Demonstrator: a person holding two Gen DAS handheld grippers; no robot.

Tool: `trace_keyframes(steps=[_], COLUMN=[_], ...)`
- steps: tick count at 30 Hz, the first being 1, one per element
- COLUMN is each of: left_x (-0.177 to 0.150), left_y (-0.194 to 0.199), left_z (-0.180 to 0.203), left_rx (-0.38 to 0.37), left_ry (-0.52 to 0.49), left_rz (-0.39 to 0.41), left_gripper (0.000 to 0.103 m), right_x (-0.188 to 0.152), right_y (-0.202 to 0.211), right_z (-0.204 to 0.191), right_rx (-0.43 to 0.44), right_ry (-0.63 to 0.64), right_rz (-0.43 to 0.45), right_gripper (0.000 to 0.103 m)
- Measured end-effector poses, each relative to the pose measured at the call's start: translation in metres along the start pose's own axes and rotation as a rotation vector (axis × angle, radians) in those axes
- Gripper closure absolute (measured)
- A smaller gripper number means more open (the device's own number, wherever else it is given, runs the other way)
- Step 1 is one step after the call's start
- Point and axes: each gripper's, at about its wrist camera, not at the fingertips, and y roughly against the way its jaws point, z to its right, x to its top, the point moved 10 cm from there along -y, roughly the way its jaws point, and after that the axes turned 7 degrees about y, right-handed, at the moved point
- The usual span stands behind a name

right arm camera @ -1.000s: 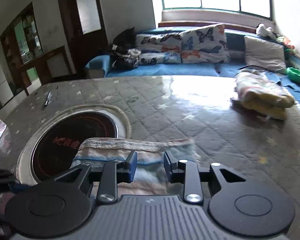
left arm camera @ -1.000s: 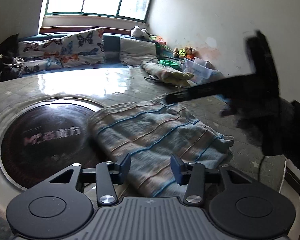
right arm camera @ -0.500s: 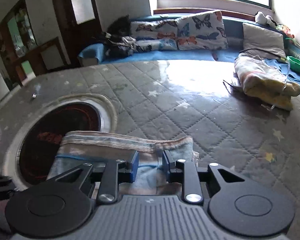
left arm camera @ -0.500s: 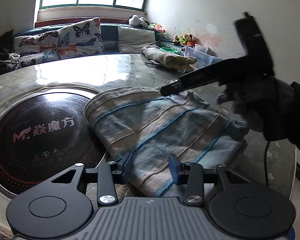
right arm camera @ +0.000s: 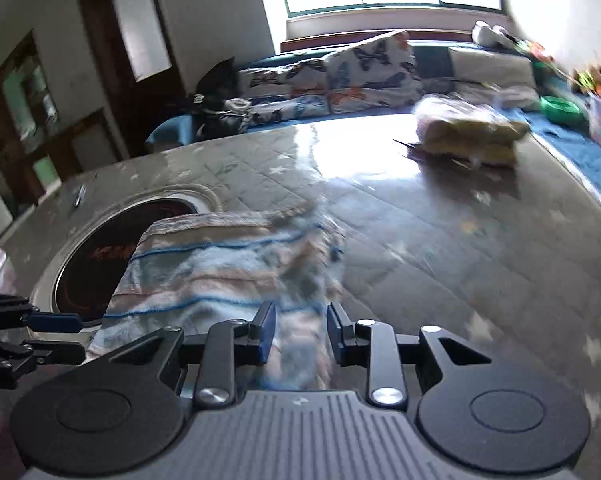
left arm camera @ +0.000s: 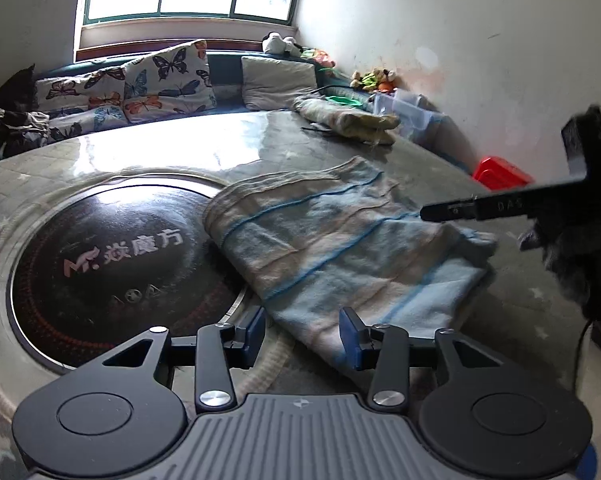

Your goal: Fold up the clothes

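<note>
The striped towel (left arm camera: pixel 340 248) now lies flatter than a second ago, and the right claw (right arm camera: pixel 300 330) has slid across it (that view is blurred). The towel rests folded on the table (left arm camera: pixel 160 152), one edge overlapping the round black cooktop (left arm camera: pixel 100 256). The left claw (left arm camera: pixel 302 334) hovers at the towel's near corner, jaws opening, nothing pinched between them. The right claw's jaws stand narrow and are opening above the cloth. A folded blanket (left arm camera: pixel 348 120) lies farther back.
</note>
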Motion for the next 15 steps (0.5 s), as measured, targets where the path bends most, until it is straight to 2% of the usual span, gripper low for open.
trace_keyframes(steps=[5, 8, 11, 15], left_x=[-0.011, -0.019, -0.028, -0.033], left_y=[0.013, 0.01, 0.007, 0.002], left_z=[0.029, 0.042, 0.054, 0.064], left_rx=[-0.048, -0.02, -0.008, 0.029], left_ry=[-0.075, -0.17, -0.253, -0.359], left_rz=[0.015, 0.025, 0.033, 0.066], left_gripper=[0.046, 0.046, 0.047, 0.058], right_x=[-0.018, -0.023, -0.028, -0.033], right_y=[0.021, 0.035, 0.046, 0.05], right_z=[0.006, 0.005, 0.003, 0.001], right_rx=[0.005, 0.033, 0.051, 0.06], right_ry=[-0.067, -0.109, -0.139, -0.157], right_rz=[0.016, 0.038, 0.052, 0.053], right_gripper=[0.074, 0.074, 0.074, 0.074])
